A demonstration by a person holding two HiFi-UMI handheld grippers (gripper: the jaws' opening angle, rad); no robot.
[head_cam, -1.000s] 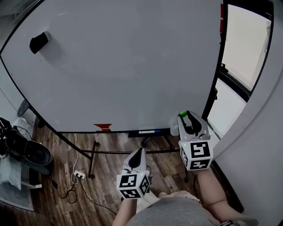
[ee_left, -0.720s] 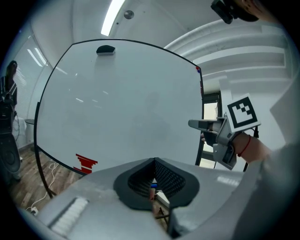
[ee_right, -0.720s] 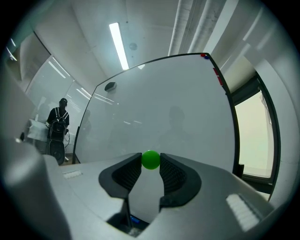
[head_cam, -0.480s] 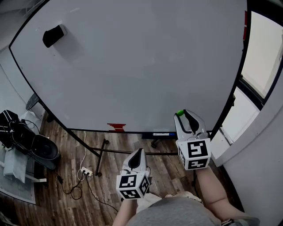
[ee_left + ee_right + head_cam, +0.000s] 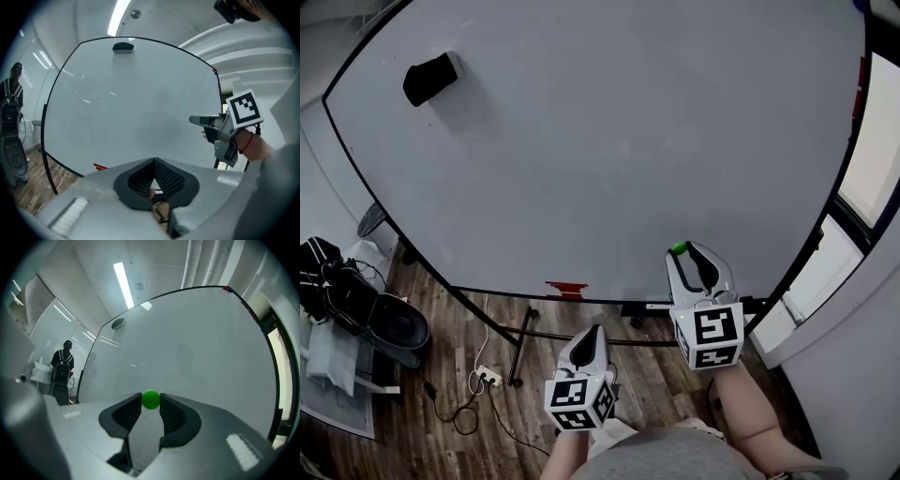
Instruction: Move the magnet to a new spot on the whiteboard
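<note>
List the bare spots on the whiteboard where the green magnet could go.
Almost the whole whiteboard is bare: the centre, the right half, and below the black eraser. Taken: the top-left corner by the eraser, a red strip at the bottom edge. The magnet sits in the right gripper.

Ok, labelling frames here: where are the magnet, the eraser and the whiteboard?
magnet point(image 5: 151, 399), right gripper view, its green middle.
eraser point(image 5: 431, 78), head view, middle of its body.
whiteboard point(image 5: 628, 141), head view, bare middle.
</note>
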